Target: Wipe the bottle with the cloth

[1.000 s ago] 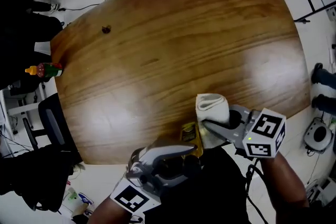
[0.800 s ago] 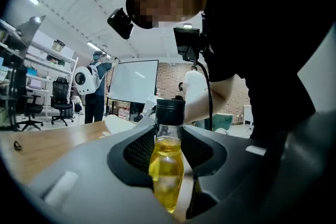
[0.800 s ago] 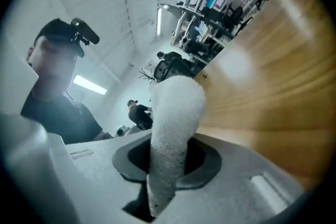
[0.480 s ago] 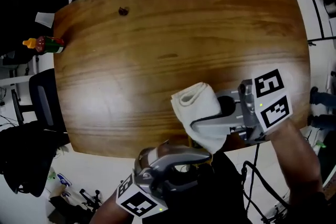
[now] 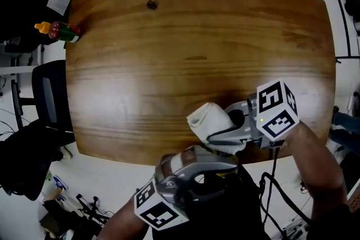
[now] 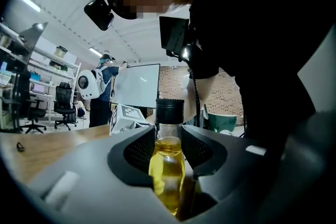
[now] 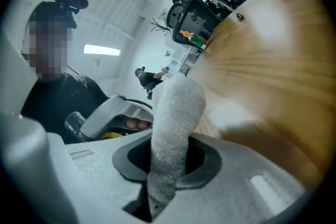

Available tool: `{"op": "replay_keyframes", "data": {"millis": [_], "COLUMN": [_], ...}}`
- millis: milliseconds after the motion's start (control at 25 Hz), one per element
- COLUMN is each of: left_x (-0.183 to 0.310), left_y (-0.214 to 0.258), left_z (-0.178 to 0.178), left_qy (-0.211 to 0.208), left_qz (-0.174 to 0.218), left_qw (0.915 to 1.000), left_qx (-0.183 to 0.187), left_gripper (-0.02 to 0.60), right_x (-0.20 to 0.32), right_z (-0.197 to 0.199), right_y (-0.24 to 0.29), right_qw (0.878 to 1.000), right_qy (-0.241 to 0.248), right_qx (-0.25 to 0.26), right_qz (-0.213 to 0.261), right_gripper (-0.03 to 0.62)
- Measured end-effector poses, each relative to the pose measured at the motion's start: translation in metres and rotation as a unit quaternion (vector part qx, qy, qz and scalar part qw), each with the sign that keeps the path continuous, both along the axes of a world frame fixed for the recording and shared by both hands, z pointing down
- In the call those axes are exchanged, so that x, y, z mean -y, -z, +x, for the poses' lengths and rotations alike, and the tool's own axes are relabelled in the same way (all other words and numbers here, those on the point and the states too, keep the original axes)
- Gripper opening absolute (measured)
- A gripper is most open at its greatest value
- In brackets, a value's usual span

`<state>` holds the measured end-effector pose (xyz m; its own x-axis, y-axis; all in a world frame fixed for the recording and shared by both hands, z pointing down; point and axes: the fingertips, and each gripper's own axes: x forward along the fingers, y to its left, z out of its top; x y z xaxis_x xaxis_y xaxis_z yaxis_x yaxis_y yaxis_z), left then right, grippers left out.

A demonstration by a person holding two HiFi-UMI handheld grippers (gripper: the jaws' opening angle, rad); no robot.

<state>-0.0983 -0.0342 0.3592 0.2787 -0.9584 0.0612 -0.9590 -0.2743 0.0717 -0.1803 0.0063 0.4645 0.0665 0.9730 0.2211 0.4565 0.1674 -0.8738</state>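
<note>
My left gripper point(image 6: 169, 139) was clamped on the bottle point(image 6: 167, 165) of yellow liquid, black cap uppermost, just off the near edge of the desk point(image 5: 197, 36). My right gripper point(image 7: 168, 160) was clamped on the folded white cloth point(image 7: 176, 107), over that near edge toward the right corner and close to the bottle. I could not tell whether they touched.

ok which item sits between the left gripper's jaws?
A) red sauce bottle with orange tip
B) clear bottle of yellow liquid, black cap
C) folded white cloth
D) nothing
B: in the left gripper view, the left gripper has its pads pressed on the bottle, with yellow liquid and a black cap showing. The cloth is clamped in the right gripper instead.
</note>
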Motion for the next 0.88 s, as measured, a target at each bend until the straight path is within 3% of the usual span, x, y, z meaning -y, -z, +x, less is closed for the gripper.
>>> {"op": "replay_keyframes", "data": {"millis": [240, 400, 760, 880], "left_x": [-0.002, -0.001, -0.002, -0.002], "left_y": [-0.002, -0.001, -0.002, -0.003], "left_z": [-0.002, -0.001, 0.001, 0.002], "left_qy": [-0.001, -0.002, -0.008, -0.011], "left_qz": [0.004, 0.005, 0.003, 0.0], "left_qw": [1.0, 1.0, 0.9999, 0.9999], "left_qx": [0.002, 0.001, 0.008, 0.01], "left_gripper": [0.164, 0.164, 0.164, 0.164], "right_x": [-0.002, -0.002, -0.001, -0.001], "right_z": [0.001, 0.002, 0.005, 0.004], "right_y": [-0.024, -0.032, -0.054, -0.052], "right_qw": [0.993, 0.977, 0.948, 0.933], "right_qy": [0.035, 0.074, 0.109, 0.124], "right_qx": [0.055, 0.108, 0.157, 0.184], "right_qz": [0.103, 0.169, 0.254, 0.283], "right_gripper": [0.071, 0.071, 0.071, 0.071]}}
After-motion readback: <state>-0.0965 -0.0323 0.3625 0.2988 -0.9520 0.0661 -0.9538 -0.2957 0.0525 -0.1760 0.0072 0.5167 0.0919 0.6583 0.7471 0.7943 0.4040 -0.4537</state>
